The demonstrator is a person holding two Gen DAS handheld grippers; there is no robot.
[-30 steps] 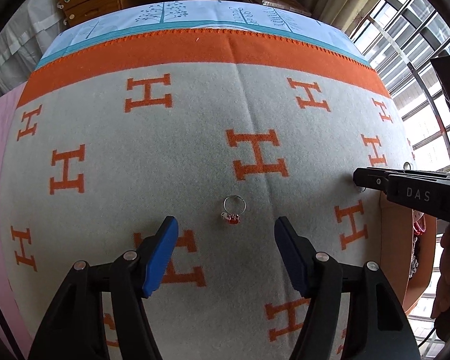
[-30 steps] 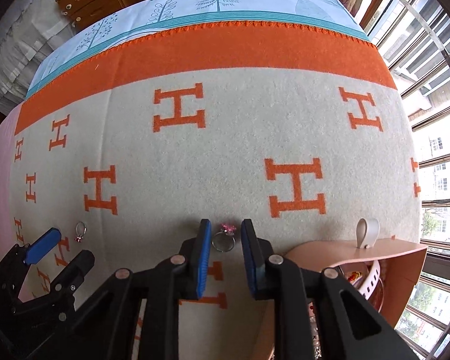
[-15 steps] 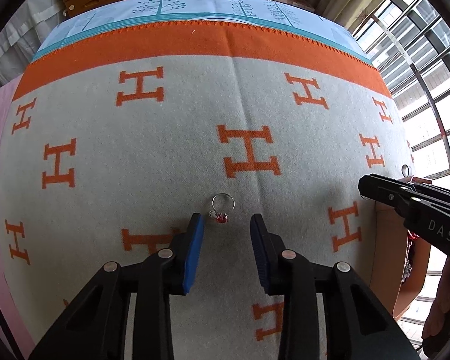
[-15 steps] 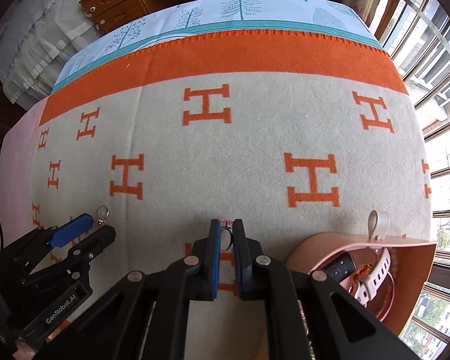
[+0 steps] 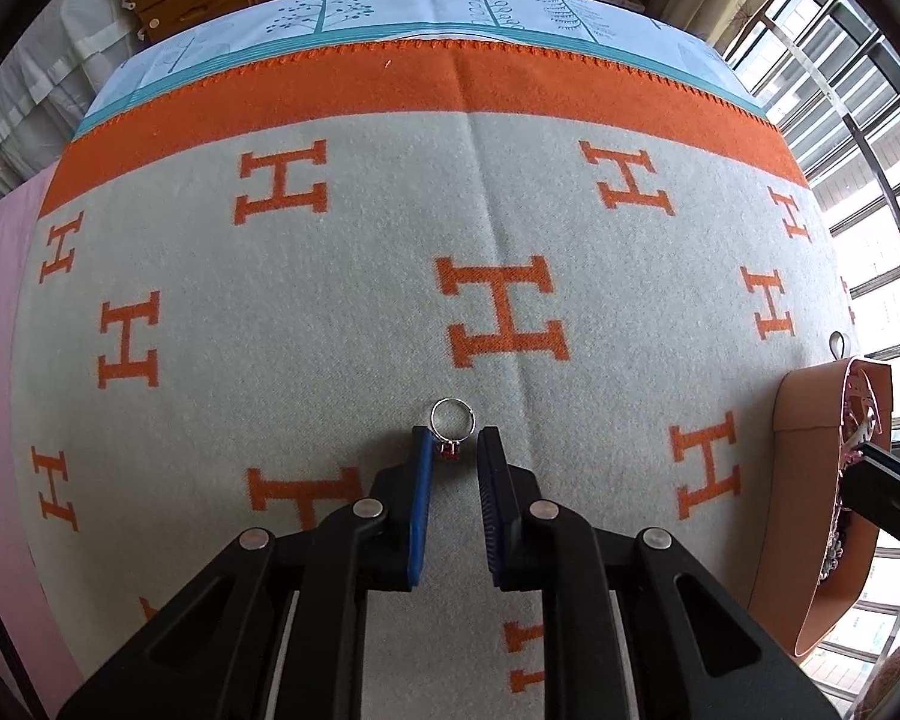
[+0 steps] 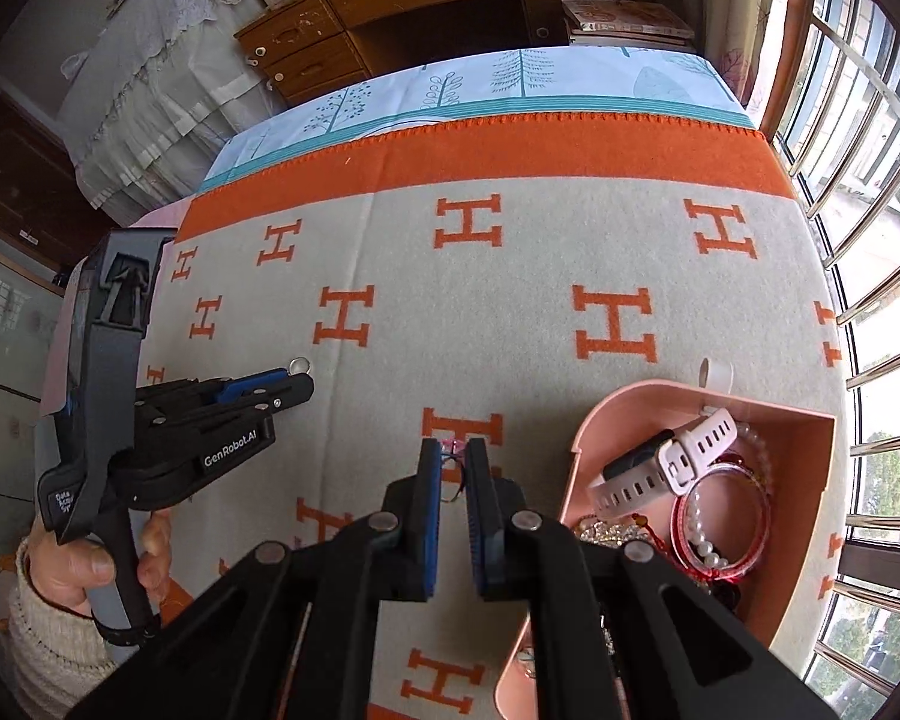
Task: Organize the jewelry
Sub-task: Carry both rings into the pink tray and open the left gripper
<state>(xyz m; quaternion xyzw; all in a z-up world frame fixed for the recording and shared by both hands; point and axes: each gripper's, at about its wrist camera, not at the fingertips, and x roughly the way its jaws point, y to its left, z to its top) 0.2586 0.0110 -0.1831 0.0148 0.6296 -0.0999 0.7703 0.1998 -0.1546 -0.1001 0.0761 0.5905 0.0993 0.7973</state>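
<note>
A silver ring with a red stone (image 5: pixel 451 427) lies on the grey blanket with orange H marks. My left gripper (image 5: pixel 455 450) is nearly closed around the ring's stone end, its blue pads on either side; a small gap still shows. In the right wrist view the left gripper (image 6: pixel 297 381) sits by that ring (image 6: pixel 299 365). My right gripper (image 6: pixel 453 459) is shut on a ring with a pink stone (image 6: pixel 453 468) and holds it above the blanket, left of the pink jewelry box (image 6: pixel 822 480).
The pink box (image 5: pixel 810 414) holds a white watch (image 6: pixel 672 459), bead bracelets (image 6: pixel 723 516) and other jewelry. It stands at the blanket's right edge by the barred window. A wooden dresser (image 6: pixel 426 6) stands beyond the bed.
My left gripper has narrowed from wide open to nearly closed around the red-stone ring. My right gripper shut on the pink-stone ring and lifted it up off the blanket.
</note>
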